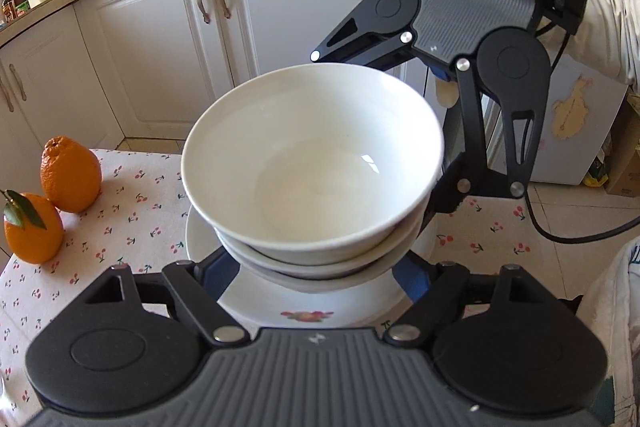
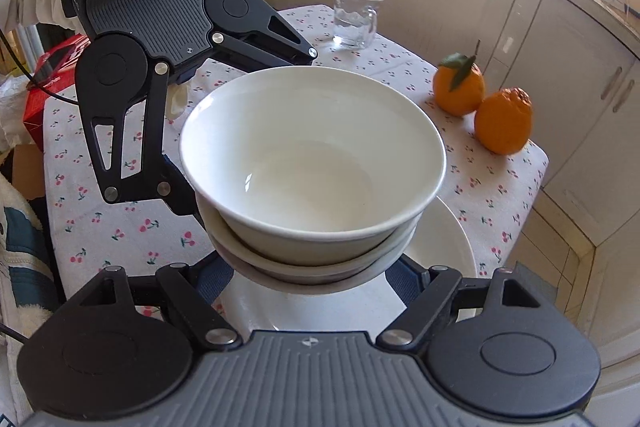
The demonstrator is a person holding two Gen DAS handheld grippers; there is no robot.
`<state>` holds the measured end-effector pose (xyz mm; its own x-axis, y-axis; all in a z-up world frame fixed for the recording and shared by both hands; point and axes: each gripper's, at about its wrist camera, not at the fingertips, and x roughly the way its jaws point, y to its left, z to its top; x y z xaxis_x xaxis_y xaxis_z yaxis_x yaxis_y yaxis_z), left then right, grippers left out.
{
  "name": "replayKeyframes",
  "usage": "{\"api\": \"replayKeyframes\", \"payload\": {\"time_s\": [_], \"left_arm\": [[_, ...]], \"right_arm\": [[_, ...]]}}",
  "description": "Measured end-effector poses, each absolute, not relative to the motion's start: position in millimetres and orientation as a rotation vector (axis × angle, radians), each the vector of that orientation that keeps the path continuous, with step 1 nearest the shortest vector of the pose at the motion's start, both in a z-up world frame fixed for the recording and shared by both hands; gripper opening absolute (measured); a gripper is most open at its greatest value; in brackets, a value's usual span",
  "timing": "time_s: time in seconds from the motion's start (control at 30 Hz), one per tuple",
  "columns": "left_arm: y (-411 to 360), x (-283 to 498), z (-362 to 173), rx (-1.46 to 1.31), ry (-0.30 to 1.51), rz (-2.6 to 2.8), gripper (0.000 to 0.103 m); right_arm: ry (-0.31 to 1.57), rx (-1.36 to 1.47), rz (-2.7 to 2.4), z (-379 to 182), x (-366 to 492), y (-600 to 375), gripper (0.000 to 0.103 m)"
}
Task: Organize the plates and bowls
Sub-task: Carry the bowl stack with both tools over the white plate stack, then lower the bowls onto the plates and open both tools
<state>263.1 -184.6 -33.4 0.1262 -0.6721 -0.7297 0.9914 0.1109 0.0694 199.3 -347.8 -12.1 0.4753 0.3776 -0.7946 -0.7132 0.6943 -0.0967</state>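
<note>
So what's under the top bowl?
Two more white bowls are nested under the top bowl, with only their rims showing. Below is a white plate on the table. The bowls hide the plate's middle.

White bowls [image 1: 312, 163], white plate [image 1: 304, 307] with fruit motif, bench cloth [image 1: 132, 219] white with red cherries, orange citrus fruits [image 1: 70, 175], black gripper [image 1: 316, 279]

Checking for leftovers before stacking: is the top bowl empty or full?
Empty. The top bowl shows bare white inside down to its bottom in both views.
</note>
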Motion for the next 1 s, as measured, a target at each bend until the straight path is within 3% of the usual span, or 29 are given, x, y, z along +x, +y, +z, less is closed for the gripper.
{"api": "replayKeyframes", "payload": {"time_s": [0.83,1.0], "left_arm": [[-198.8,275.5,-45.4,0.635,0.654,-1.359,0.083],[-197.2,266.7,-45.1,0.672,0.596,-1.331,0.09]], "right_arm": [[0.878,-0.367,0.664,-32.7,216.8,-374.6,0.086],[0.879,-0.357,0.654,-32.2,216.9,-374.5,0.086]]}}
